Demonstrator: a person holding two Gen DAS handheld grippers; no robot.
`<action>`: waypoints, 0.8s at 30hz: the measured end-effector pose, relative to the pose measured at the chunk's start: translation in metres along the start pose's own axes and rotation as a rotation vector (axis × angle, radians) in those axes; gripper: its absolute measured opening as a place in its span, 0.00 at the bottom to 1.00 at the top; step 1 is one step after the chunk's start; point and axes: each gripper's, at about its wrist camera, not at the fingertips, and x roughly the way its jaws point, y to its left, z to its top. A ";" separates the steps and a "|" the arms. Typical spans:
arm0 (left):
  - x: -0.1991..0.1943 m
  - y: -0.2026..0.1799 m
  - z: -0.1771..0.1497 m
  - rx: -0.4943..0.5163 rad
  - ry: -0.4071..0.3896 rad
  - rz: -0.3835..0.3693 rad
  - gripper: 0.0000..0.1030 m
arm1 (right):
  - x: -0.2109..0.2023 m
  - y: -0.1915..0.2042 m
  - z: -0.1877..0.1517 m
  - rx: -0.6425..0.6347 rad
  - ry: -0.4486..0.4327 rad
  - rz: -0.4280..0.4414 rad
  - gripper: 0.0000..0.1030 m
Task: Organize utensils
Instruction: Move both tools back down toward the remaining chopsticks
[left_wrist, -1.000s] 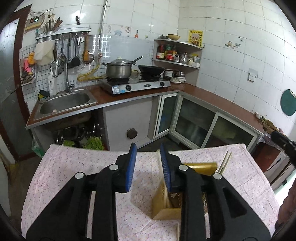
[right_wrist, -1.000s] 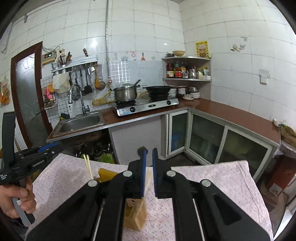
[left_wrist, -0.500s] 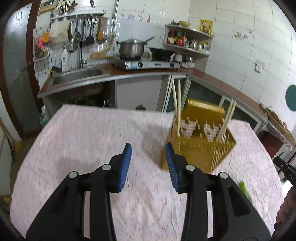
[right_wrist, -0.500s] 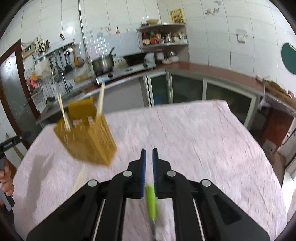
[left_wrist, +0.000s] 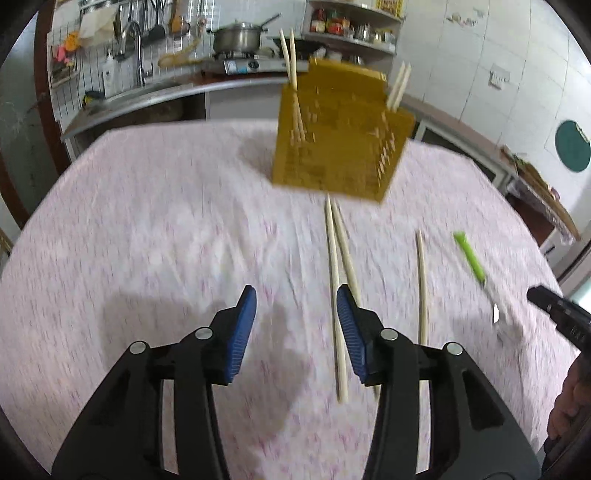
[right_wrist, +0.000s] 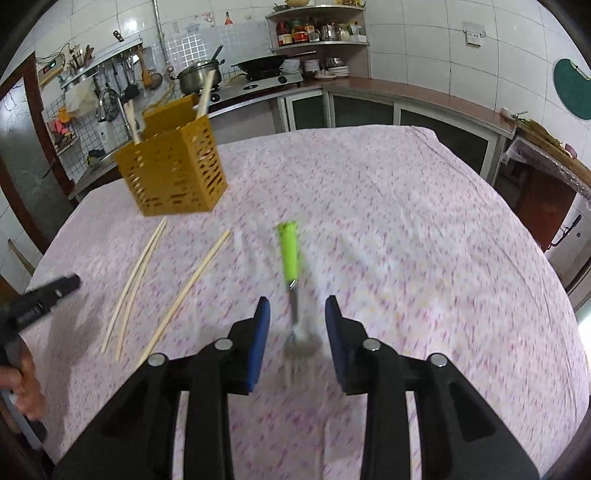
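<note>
Moved: both grippers have dropped from facing the kitchen to the pink flowered tablecloth (right_wrist: 406, 229)
Left gripper (left_wrist: 295, 325): jaws opening, nothing gripped; pale wooden chopsticks (left_wrist: 338, 295) lie just beside its right pad
Right gripper (right_wrist: 297, 332): jaws opening astride the green-handled metal fork (right_wrist: 290, 258), pads clear of it
Holder: yellow slotted plastic utensil basket (right_wrist: 173, 173) stands beyond, chopsticks upright inside

White tiled walls (right_wrist: 424, 40) enclose the kitchen, with a corner shelf (right_wrist: 317, 44) of bottles and a round green board (right_wrist: 572, 88) hung at right. A brown worktop (right_wrist: 406, 90) over glass-door cabinets (right_wrist: 362, 110) carries a stove (right_wrist: 258, 83), pot (right_wrist: 197, 75) and wok (right_wrist: 262, 62). Sink (left_wrist: 147, 92) and tap (left_wrist: 136, 55) stand at left beside a dark door (right_wrist: 22, 147).
</note>
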 end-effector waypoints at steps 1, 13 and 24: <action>0.000 -0.001 -0.010 0.000 0.019 -0.008 0.43 | -0.002 0.005 -0.007 0.001 0.006 0.006 0.33; 0.009 -0.005 -0.039 0.054 0.086 -0.089 0.43 | 0.002 0.088 -0.050 -0.047 0.059 0.049 0.34; 0.037 -0.010 -0.025 0.076 0.121 -0.091 0.43 | 0.031 0.107 -0.032 -0.066 0.100 0.024 0.34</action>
